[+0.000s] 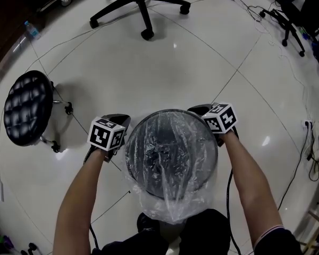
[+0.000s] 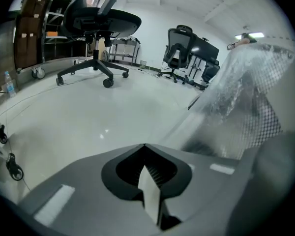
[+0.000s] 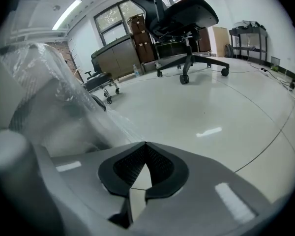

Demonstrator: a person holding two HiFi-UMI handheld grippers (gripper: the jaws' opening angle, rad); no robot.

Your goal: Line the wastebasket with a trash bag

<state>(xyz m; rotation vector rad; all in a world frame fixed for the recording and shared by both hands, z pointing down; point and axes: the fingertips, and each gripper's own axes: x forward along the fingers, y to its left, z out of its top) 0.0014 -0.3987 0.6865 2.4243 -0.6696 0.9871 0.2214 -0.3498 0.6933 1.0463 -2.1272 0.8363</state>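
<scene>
A glossy white tiled floor [image 1: 202, 73] fills the scene. On it, at the far side, stands the five-legged wheeled base of a black office chair [image 1: 141, 4]. Nearer, in the middle and just in front of the person's knees, stands the round black mesh wastebasket [image 1: 173, 111]. A clear trash bag [image 1: 173, 209] is draped into its mouth and folded out over the rim. The film sags crumpled inside, and a loose skirt hangs down the near side. To the left, well apart from the basket, is a black quilted stool [image 1: 27, 106] on castors. The person's bare forearms reach forward on either side of the basket, so each tool sits just beside the rim, one at its left edge and one at its right. The left gripper [image 2: 144, 145] has its jaws closed tip to tip. Film runs from the basket on its right down to those tips, and a pale sliver of it appears pinched between the pads. The right gripper [image 3: 145, 142] is likewise clamped shut, and the stretched plastic comes in from its left to meet the jaw tips. Thin cables [image 1: 303, 158] trail along the right side of the floor. A small water bottle [image 1: 32, 30] stands at the far left.
</scene>
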